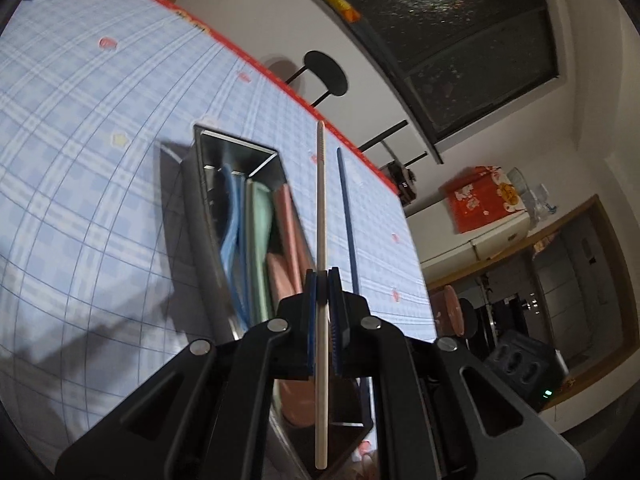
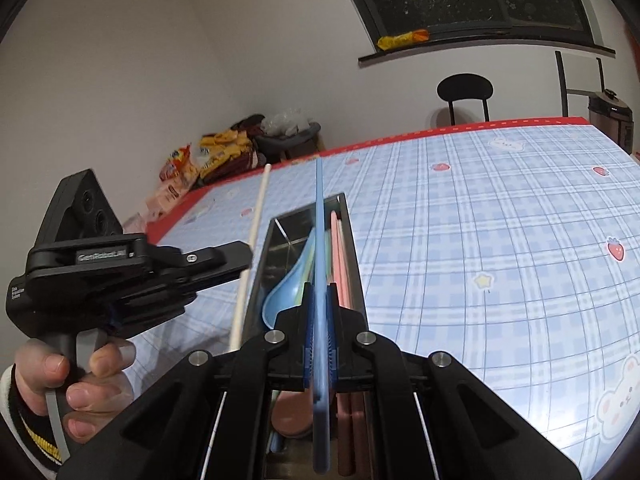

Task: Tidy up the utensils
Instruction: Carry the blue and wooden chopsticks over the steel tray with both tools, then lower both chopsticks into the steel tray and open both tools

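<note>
My left gripper [image 1: 322, 276] is shut on a white chopstick [image 1: 321, 208] and holds it above the right side of a steel utensil tray [image 1: 192, 184]. My right gripper [image 2: 320, 292] is shut on a blue chopstick [image 2: 319, 220] and holds it over the same tray [image 2: 356, 248]. The tray holds a blue spoon [image 2: 288, 280], a green utensil [image 1: 258, 240], a pink spoon [image 1: 286, 276] and pink chopsticks [image 2: 340, 248]. The blue chopstick [image 1: 347, 220] also shows in the left wrist view, just right of the white one. The left gripper body [image 2: 120, 276] and white chopstick [image 2: 250, 252] show left of the tray.
The table has a blue checked cloth [image 2: 480, 240] with a red edge [image 2: 400, 136]. A black chair [image 2: 464, 92] stands behind it. Snack bags [image 2: 208, 156] lie on a surface at the far left. A rice cooker [image 2: 610, 116] stands at the far right.
</note>
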The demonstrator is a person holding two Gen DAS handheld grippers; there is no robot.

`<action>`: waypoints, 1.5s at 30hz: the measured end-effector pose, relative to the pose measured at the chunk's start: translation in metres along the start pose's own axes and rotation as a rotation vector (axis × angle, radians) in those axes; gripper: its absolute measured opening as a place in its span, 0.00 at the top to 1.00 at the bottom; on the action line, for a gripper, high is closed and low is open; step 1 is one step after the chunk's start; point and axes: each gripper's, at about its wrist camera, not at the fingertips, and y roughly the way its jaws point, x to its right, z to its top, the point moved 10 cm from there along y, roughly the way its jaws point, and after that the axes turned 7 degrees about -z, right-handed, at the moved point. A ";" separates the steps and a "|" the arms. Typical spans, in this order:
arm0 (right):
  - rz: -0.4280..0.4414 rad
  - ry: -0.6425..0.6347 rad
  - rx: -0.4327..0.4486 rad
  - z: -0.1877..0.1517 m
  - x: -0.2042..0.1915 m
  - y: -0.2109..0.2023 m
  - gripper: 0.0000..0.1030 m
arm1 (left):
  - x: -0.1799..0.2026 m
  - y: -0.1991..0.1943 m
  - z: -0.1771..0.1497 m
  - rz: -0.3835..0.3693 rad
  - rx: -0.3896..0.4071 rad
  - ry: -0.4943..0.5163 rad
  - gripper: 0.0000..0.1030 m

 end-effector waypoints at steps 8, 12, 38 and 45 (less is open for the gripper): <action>-0.035 -0.011 -0.057 -0.012 0.002 0.014 0.94 | -0.012 0.012 -0.005 0.085 -0.026 0.046 0.90; -0.040 -0.030 -0.071 -0.016 0.000 0.016 0.94 | -0.015 0.013 -0.005 0.112 -0.028 0.064 0.90; -0.058 -0.044 -0.042 -0.010 -0.002 0.008 0.86 | -0.008 -0.002 0.000 0.230 -0.026 0.223 0.82; -0.139 -0.054 0.025 0.004 -0.001 -0.010 0.60 | -0.001 -0.034 0.008 0.284 0.018 0.313 0.80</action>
